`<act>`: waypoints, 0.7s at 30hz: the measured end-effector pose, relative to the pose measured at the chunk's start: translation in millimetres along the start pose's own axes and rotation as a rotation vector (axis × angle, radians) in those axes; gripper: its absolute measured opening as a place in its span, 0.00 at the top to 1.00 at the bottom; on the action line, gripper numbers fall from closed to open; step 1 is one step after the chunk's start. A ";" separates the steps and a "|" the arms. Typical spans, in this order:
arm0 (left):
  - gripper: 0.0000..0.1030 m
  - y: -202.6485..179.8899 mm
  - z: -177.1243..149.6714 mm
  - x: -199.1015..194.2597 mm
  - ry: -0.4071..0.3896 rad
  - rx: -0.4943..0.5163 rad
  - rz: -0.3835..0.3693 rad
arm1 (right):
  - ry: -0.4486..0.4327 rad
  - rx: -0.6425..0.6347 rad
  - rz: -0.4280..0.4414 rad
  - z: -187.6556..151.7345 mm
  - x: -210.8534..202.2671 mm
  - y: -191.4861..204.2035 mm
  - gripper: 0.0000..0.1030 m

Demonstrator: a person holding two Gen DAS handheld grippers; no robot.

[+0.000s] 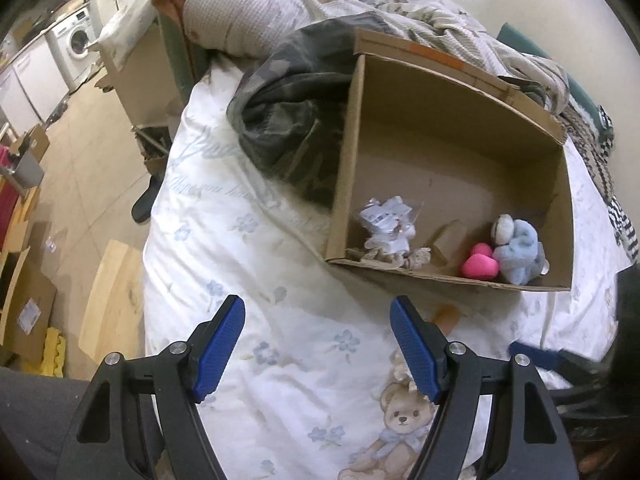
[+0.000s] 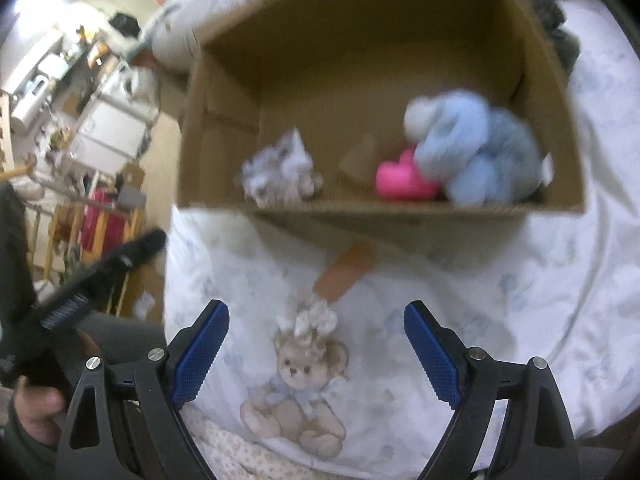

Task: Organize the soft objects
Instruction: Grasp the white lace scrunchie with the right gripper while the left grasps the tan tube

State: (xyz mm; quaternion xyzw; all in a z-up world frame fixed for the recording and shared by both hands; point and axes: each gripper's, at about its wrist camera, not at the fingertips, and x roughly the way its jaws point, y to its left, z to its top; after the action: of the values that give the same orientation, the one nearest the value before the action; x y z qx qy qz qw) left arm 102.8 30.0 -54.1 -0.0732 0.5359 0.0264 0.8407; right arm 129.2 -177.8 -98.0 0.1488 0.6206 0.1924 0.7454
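Note:
An open cardboard box [image 1: 344,184] [image 2: 224,200] lies on the bed. Along its near wall sit a light-blue plush toy [image 1: 518,252] [image 2: 472,148], a pink heart [image 1: 480,266] [image 2: 400,184] touching it, and a white crinkly bundle [image 1: 386,226] [image 2: 280,172]. My left gripper [image 1: 318,320] hangs open over the sheet in front of the box, holding nothing. My right gripper [image 2: 317,314] is also open and empty, above a teddy bear print [image 2: 300,392]. A cream ruffled bit [image 2: 316,318] sits at the bear's head; I cannot tell whether it is print or a loose thing.
A dark camouflage cloth [image 1: 288,120] lies against the box's left side, with rumpled bedding [image 1: 248,12] behind. An orange-brown flap [image 2: 348,268] pokes out under the box front. The bed edge drops at left to a floor [image 1: 80,152] with cartons. A hand [image 2: 36,408] holds the other gripper's body [image 2: 100,272].

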 end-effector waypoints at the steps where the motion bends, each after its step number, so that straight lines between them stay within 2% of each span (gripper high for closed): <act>1: 0.30 1.2 -0.2 0.7 0.004 -0.002 0.000 | 0.029 0.006 0.010 -1.3 7.8 0.1 0.08; 4: 0.30 3.8 -0.2 1.8 0.013 -0.006 -0.001 | 0.107 0.049 0.041 -2.5 32.6 -2.2 0.09; 5: 0.30 4.4 0.0 2.0 0.014 -0.007 0.000 | 0.127 0.050 0.035 -1.5 40.7 -1.7 0.13; 7: 0.30 4.6 0.1 2.3 0.014 -0.007 0.002 | 0.161 0.041 0.016 0.4 55.2 -0.4 0.24; 8: 0.30 4.8 0.1 2.6 0.014 -0.007 0.004 | 0.175 0.038 0.015 0.6 60.6 0.6 0.33; 9: 0.30 4.8 0.1 3.1 0.014 -0.007 0.006 | 0.188 0.031 0.016 0.4 65.9 2.0 0.48; 11: 0.30 4.6 0.2 5.6 0.017 -0.005 0.014 | 0.210 0.009 0.012 -1.3 73.3 6.7 0.64; 13: 0.30 4.1 0.7 9.2 0.025 -0.008 0.017 | 0.217 -0.028 -0.002 -3.7 73.8 14.5 0.70; 14: 0.30 3.2 1.1 11.2 0.031 -0.013 0.008 | 0.212 -0.047 -0.008 -5.1 72.1 16.8 0.78; 18: 0.30 -7.0 -0.4 18.7 0.052 0.011 -0.017 | 0.177 -0.067 -0.002 -9.9 57.3 19.1 0.81; 21: 0.30 -27.4 -6.6 33.0 0.101 0.094 -0.021 | 0.136 -0.058 -0.024 -11.1 38.0 10.5 0.81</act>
State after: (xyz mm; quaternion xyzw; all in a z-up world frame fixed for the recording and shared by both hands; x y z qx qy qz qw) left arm 114.2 0.8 -84.1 -0.0407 0.5774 -0.0113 0.8154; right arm 123.1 -150.8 -128.2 0.1062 0.6657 0.2113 0.7077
